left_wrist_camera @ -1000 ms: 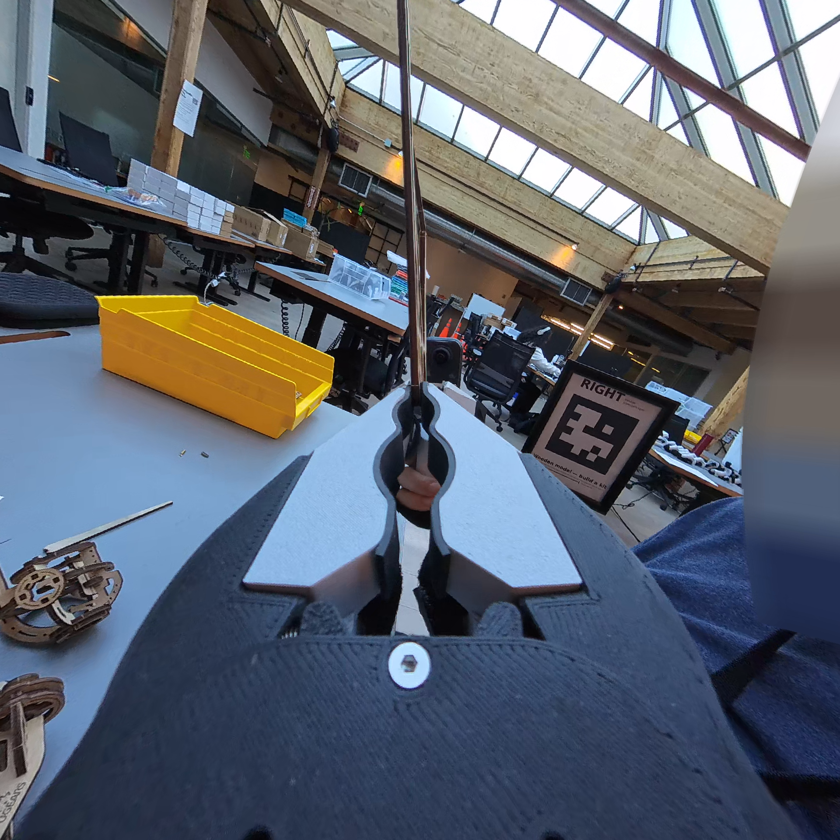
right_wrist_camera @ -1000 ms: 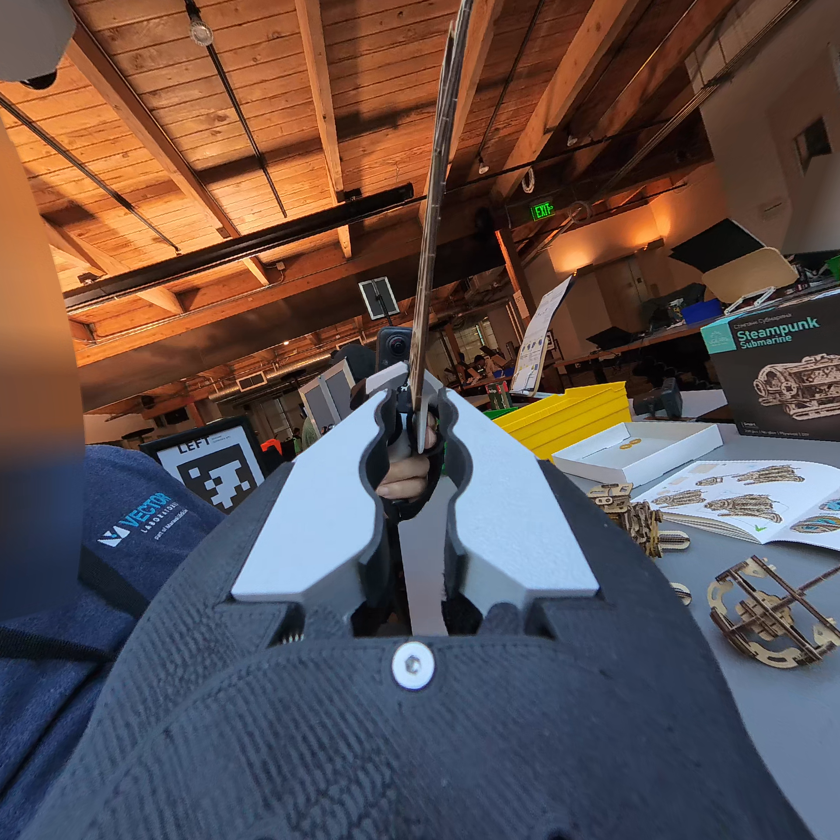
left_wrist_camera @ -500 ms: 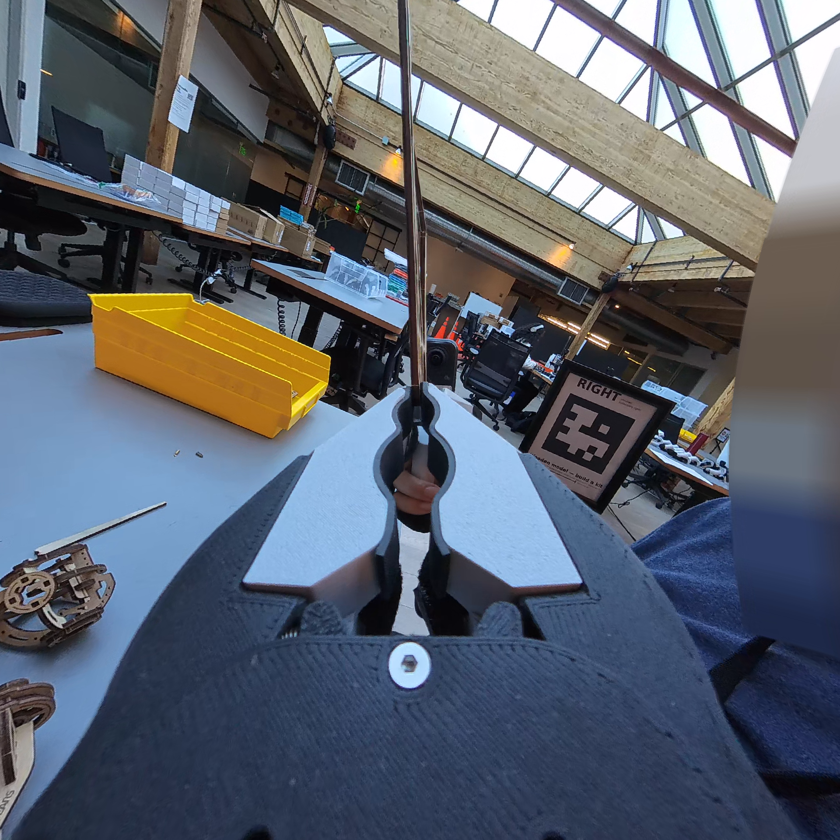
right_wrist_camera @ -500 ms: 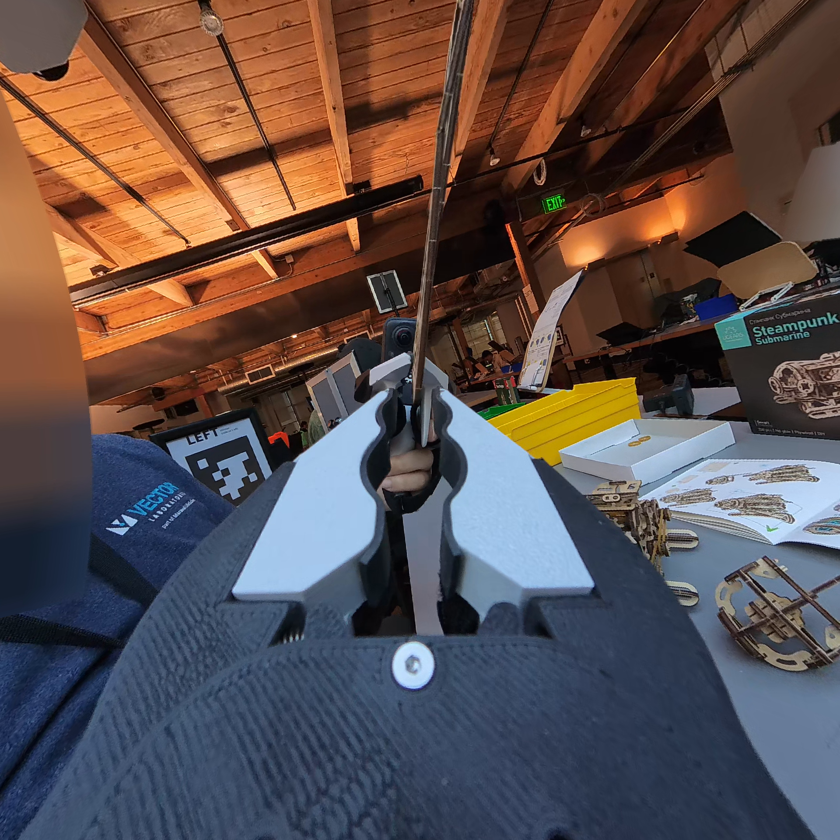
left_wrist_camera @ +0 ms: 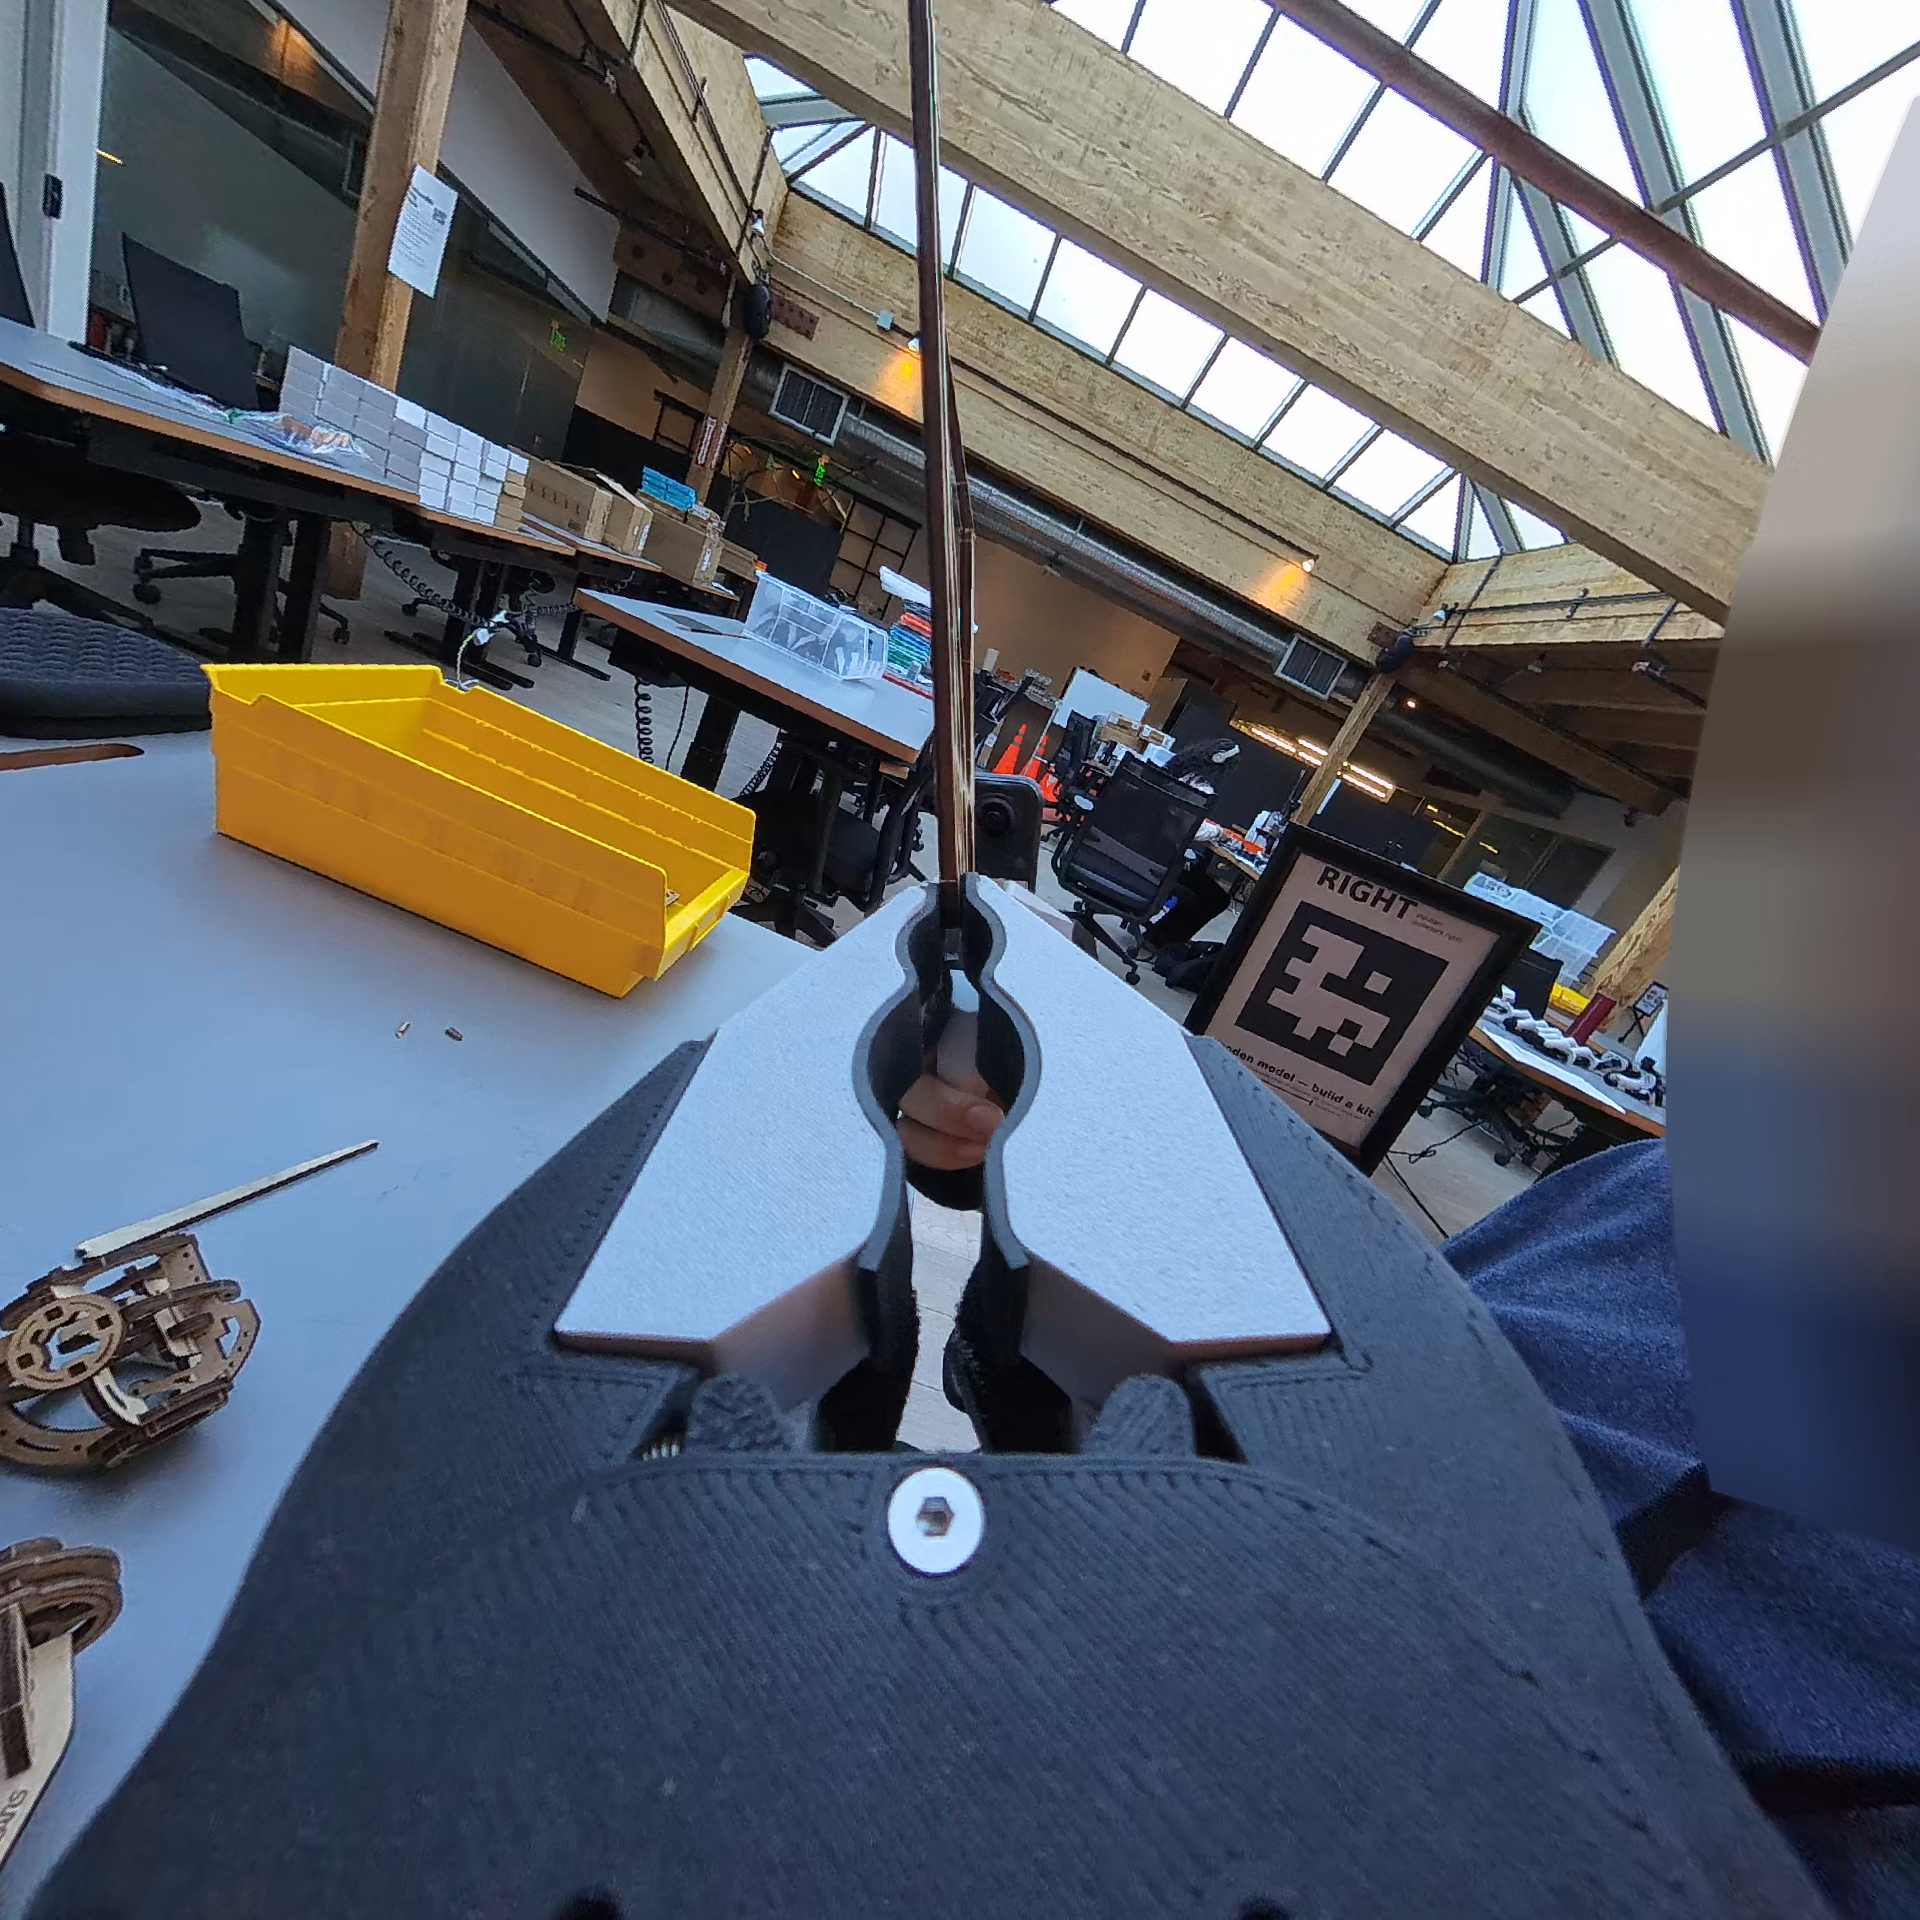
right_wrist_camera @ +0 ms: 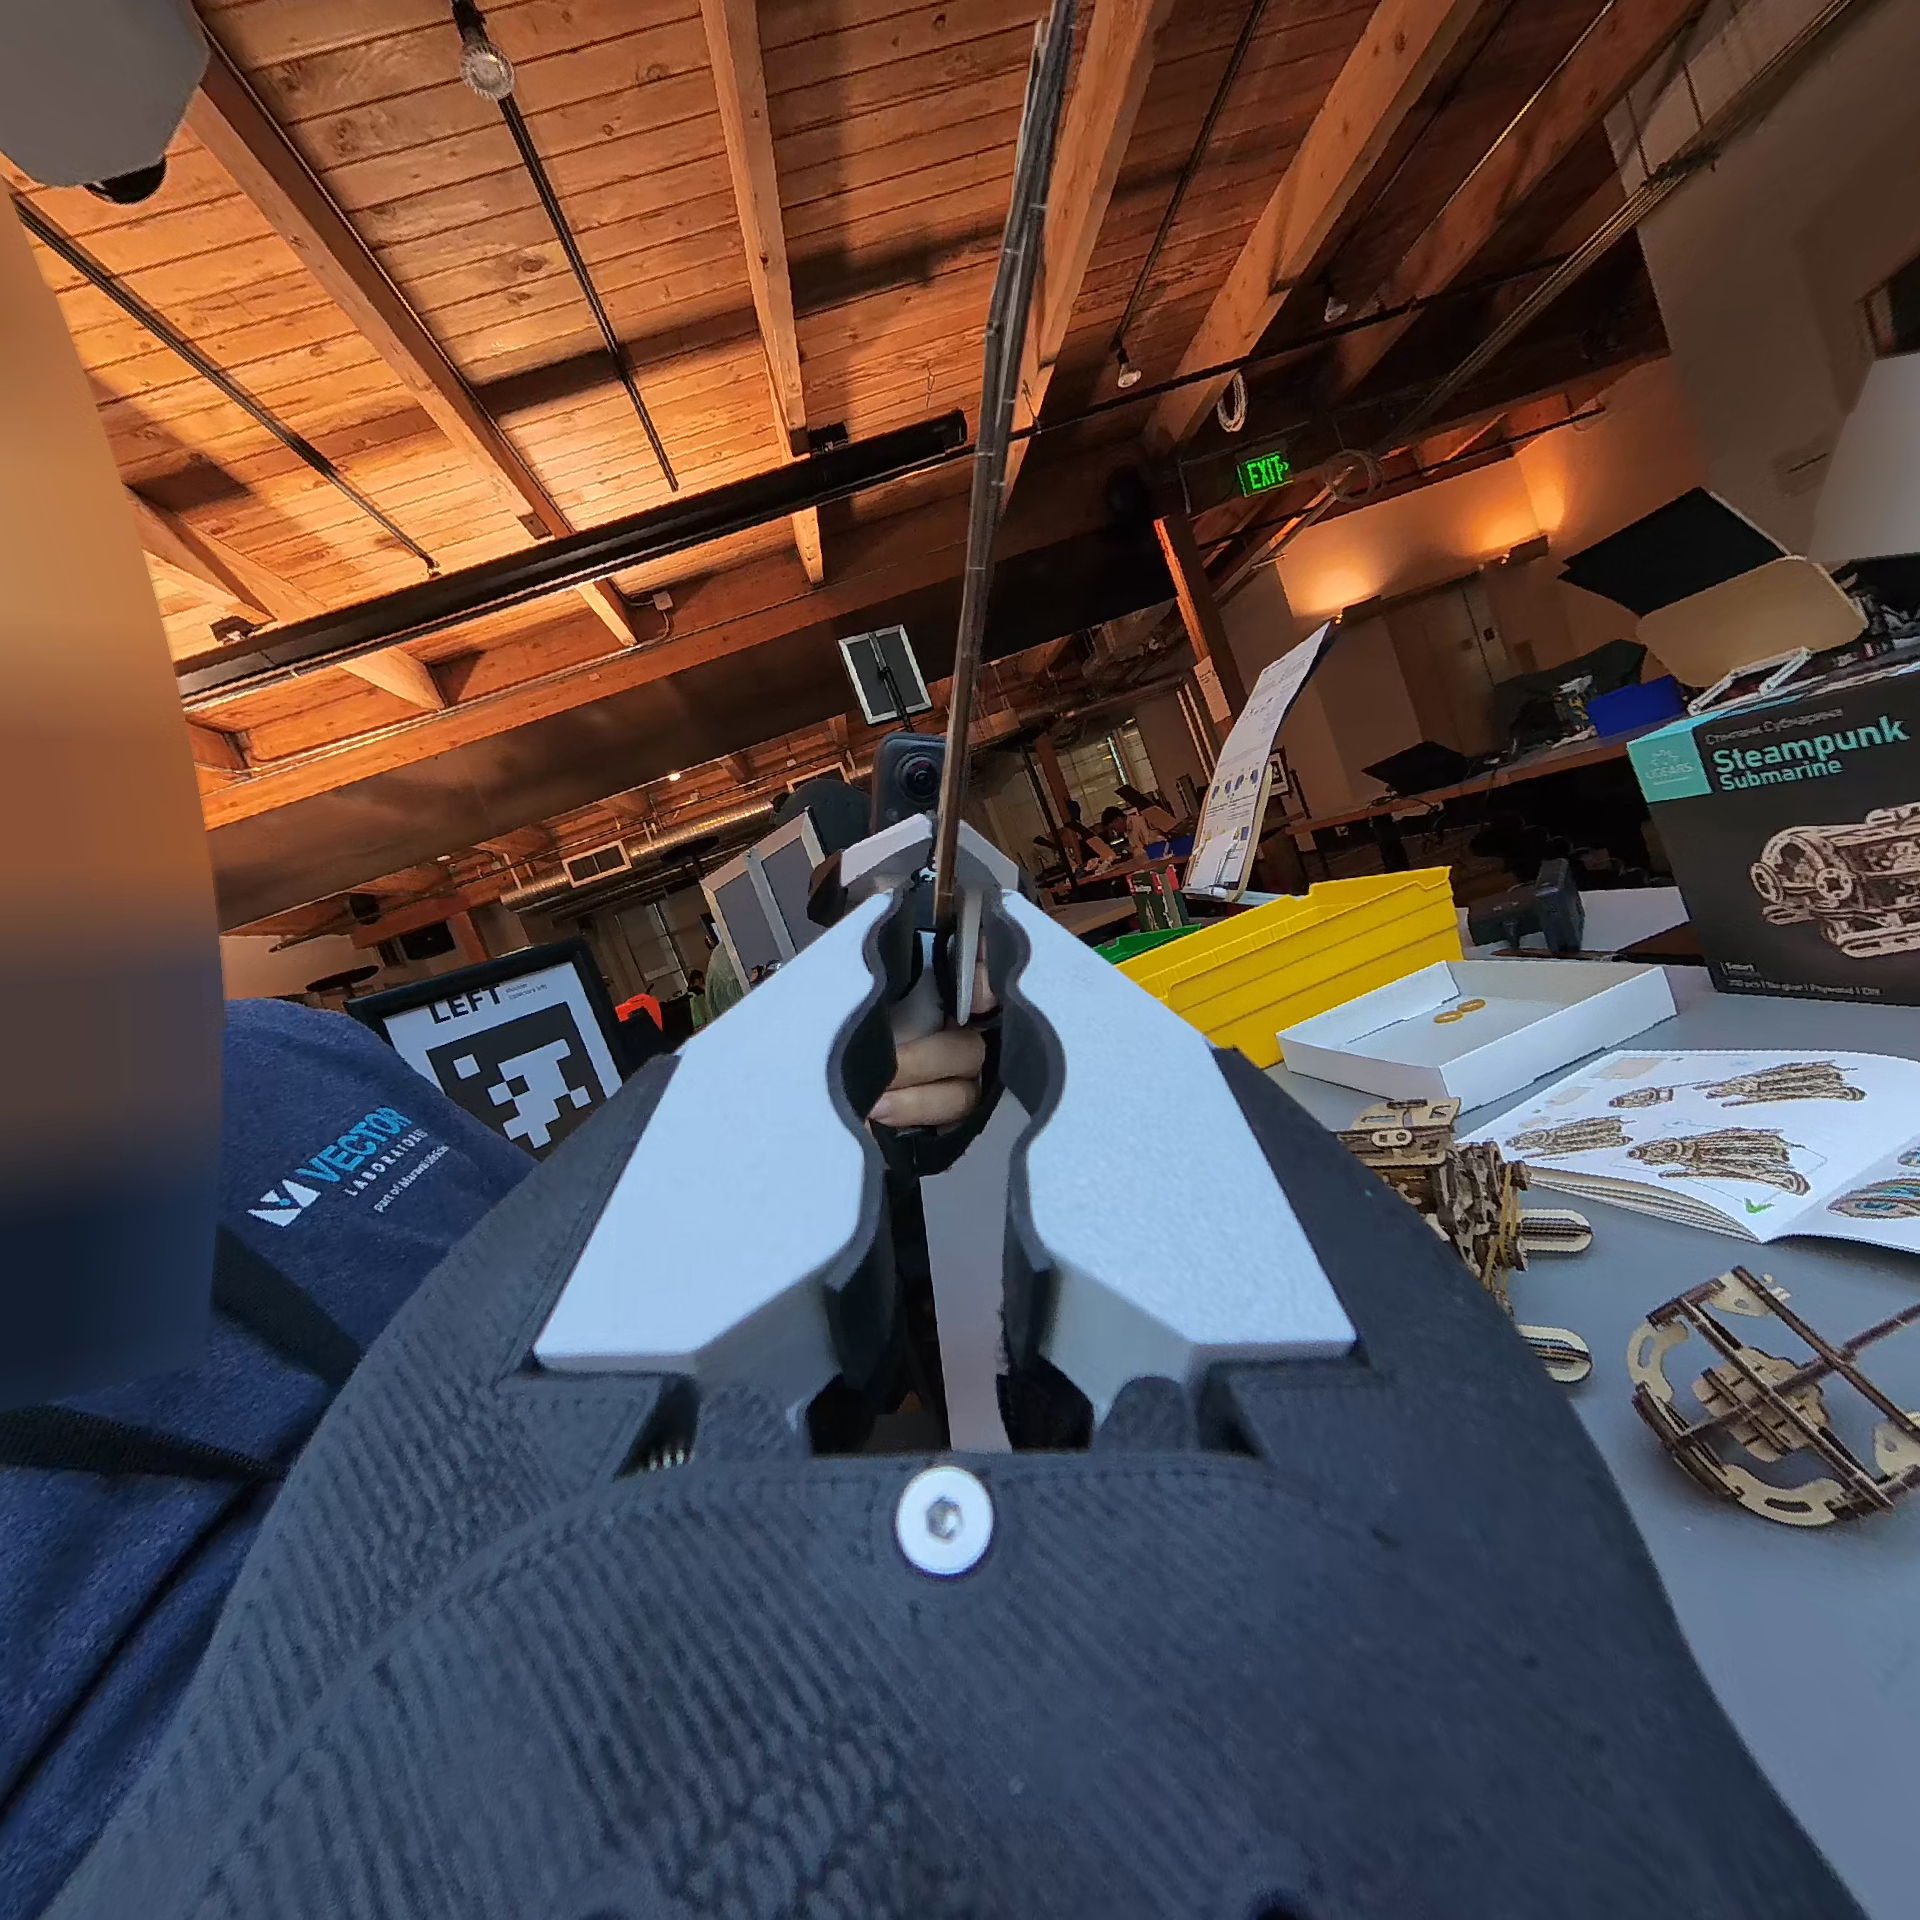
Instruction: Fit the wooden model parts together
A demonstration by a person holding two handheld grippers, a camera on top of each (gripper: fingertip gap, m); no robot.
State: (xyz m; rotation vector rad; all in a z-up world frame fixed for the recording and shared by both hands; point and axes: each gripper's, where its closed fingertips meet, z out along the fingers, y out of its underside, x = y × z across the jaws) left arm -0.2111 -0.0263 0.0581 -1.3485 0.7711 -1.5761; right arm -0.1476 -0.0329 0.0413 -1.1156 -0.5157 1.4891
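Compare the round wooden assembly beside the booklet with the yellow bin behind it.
The round wooden assembly is brown, open latticework; the yellow bin is solid plastic. The assembly lies near the table's front; the bin sits farther back. Both rest on the grey table.

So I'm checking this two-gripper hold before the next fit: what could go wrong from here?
1. Both the left gripper and right gripper pinch one thin wooden sheet edge-on at its bottom; a slight twist between them could bend or snap it.
2. The sheet rises tall above the grip, so it could tip or slip.
3. The half-built wooden assemblies lie close by and could be knocked.
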